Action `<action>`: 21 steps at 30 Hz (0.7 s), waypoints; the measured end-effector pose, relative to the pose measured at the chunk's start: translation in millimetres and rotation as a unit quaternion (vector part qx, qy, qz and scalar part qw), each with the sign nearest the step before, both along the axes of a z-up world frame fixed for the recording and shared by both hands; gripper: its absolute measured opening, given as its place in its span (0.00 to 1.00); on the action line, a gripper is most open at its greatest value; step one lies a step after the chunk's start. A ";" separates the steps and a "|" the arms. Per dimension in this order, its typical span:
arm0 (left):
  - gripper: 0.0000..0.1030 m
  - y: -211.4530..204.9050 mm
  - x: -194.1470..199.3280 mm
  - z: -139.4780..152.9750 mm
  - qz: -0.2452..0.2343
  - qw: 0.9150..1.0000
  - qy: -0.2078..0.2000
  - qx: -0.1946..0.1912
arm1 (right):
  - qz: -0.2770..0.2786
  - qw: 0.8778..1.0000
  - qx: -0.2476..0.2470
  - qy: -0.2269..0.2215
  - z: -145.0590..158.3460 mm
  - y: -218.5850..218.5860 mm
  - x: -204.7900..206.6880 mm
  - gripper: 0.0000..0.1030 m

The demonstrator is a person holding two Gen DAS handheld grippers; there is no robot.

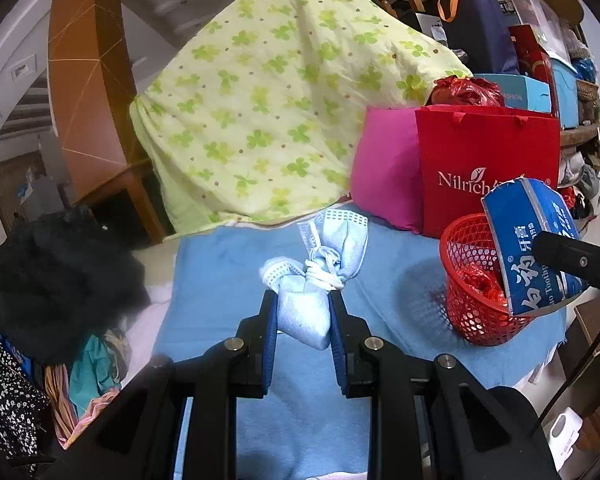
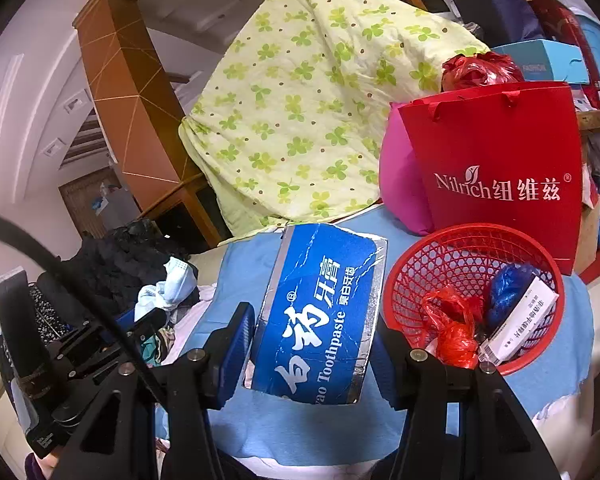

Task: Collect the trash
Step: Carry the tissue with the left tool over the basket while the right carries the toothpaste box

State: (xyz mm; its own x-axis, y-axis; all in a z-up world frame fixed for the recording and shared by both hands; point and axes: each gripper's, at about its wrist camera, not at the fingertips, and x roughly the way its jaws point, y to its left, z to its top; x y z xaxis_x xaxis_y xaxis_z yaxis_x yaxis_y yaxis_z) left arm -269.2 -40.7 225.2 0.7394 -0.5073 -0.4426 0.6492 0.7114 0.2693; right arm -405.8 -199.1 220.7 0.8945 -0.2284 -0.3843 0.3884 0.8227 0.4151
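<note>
Pinching a knotted blue face mask [image 1: 314, 280] by its near end, the left gripper [image 1: 303, 300] had its jaws pressed nearly together on the soft wad, above the blue cloth [image 1: 220, 300]. The right gripper [image 2: 312, 332] clamped a flattened blue toothpaste box [image 2: 320, 312] across its width, just left of the red basket [image 2: 420, 264]. Both pieces looked very light; the mask would squash and dangle (its ear loops could snag), so the knot seemed the surest hold, while the box was thin card, stiffer along its creases and likely to buckle if squeezed. The basket already held red bags, something blue and a small white carton; its floor was hidden, and the box's near end was cut off behind the gripper.
</note>
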 end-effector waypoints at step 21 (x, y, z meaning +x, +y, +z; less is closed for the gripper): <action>0.25 -19.4 -6.3 -5.0 -0.016 1.000 0.003 0.019 | -0.008 1.000 0.014 -0.003 -5.0 -16.5 -10.4 0.56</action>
State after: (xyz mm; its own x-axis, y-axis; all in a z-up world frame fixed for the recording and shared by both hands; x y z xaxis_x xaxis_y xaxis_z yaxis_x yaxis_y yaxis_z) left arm -275.5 -60.1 220.1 0.7197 -0.5136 -0.4672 0.6738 0.6789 0.2918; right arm -416.3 -215.7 215.8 0.8928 -0.2324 -0.3858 0.3996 0.8039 0.4405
